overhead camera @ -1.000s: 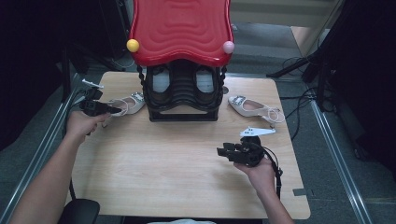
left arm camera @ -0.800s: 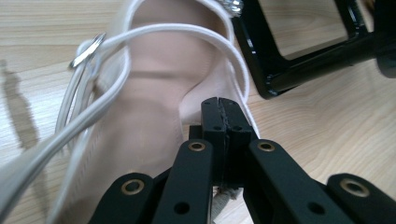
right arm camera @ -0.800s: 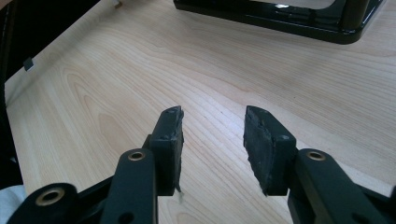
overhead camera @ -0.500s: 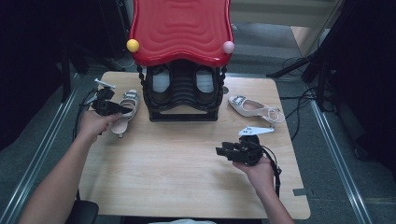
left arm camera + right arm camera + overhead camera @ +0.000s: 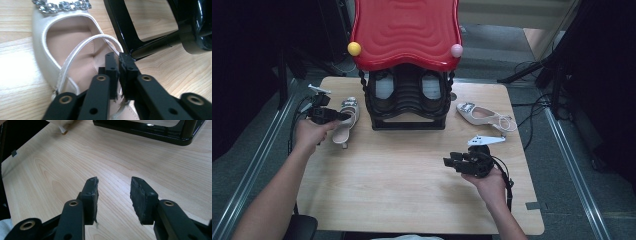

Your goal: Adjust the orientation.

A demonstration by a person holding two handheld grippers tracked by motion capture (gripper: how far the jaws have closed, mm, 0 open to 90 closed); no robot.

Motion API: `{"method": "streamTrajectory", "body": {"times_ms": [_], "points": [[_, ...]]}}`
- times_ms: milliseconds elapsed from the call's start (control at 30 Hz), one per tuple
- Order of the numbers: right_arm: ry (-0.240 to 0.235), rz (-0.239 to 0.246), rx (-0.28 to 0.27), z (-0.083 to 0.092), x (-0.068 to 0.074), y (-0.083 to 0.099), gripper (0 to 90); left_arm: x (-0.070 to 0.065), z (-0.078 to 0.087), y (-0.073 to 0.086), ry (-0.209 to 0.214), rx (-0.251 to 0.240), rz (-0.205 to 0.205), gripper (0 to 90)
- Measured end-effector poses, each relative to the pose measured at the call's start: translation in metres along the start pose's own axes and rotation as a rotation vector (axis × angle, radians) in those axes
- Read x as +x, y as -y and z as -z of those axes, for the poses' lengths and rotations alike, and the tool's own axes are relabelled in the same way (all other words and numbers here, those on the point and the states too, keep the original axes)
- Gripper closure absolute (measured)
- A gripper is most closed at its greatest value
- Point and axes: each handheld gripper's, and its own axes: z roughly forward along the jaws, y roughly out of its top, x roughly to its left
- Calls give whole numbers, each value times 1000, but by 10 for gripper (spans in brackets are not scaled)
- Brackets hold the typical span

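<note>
My left gripper (image 5: 119, 75) is clamped on the thin strap of a smooth cream shoe (image 5: 345, 118) with a glittering jewelled toe, lying just beside the glossy black rack (image 5: 409, 100) under its wavy red top (image 5: 406, 31). My right gripper (image 5: 113, 195) hangs spread over pale wood-grain table (image 5: 412, 170), grasping nothing. The matching shoe (image 5: 482, 115) lies right of the rack.

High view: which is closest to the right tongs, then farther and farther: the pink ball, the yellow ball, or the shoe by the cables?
From the right tongs:
1. Shoe by the cables, table's right side.
2. Pink ball, red top's right corner.
3. Yellow ball, red top's left corner.
</note>
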Motion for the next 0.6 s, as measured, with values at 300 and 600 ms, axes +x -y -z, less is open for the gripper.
{"method": "streamTrajectory", "body": {"times_ms": [300, 600], "points": [[4, 1, -7, 2, -1, 0, 592, -3, 23, -4, 1, -55, 14, 669], [3, 3, -4, 1, -1, -2, 592, -15, 51, -3, -9, -82, -30, 643]]}}
